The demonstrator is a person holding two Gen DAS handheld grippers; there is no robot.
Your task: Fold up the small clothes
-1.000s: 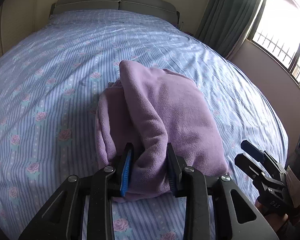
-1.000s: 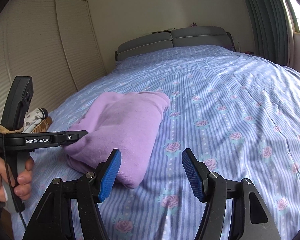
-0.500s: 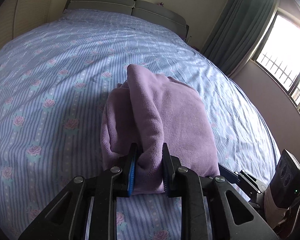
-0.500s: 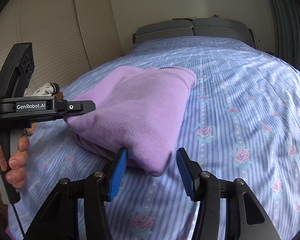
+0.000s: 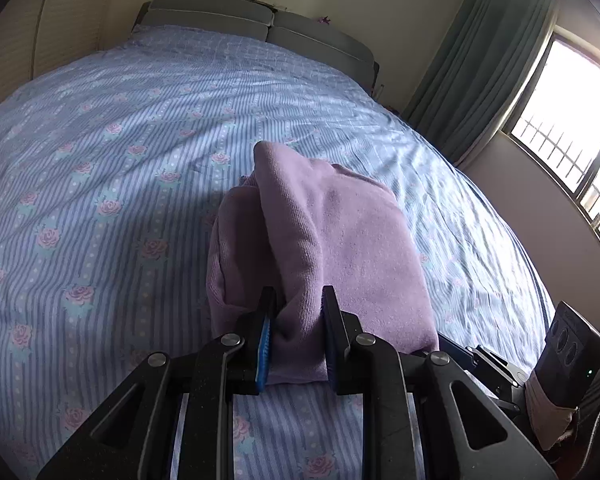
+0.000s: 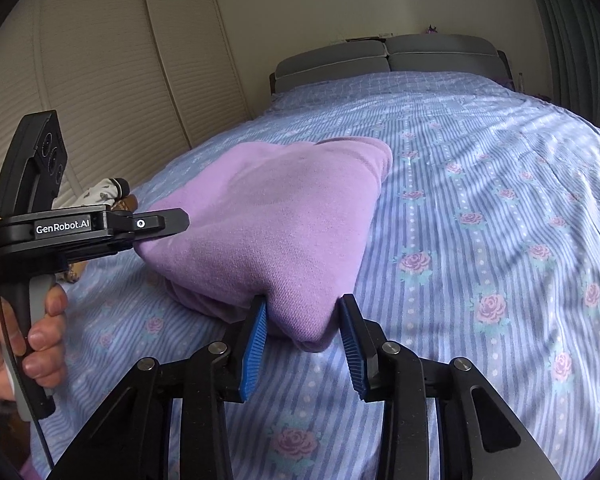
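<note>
The purple garment (image 5: 340, 248) sits in the middle of both views, already folded into a thick, compact bundle on the flowered bedsheet (image 5: 100, 184). The left gripper (image 5: 296, 336) is clamped on the near left corner of the bundle, low in the left wrist view, its jaws pinched tight on a ridge of cloth. In the right wrist view the right gripper (image 6: 304, 336) straddles the near right corner at lower centre; its jaws are partly apart, with the left pad (image 6: 254, 344) touching the cloth and a slight gap at the other, so it does not look clamped yet. The near edge of the bundle looks raised a little off the sheet.

Judging from this, most of the folding seems done: several layers are stacked and the outline is fairly neat. What seems left is one last fold or carrying the bundle aside. A small patterned item (image 6: 104, 194) lies at the left edge of the right wrist view, possibly another piece waiting
</note>
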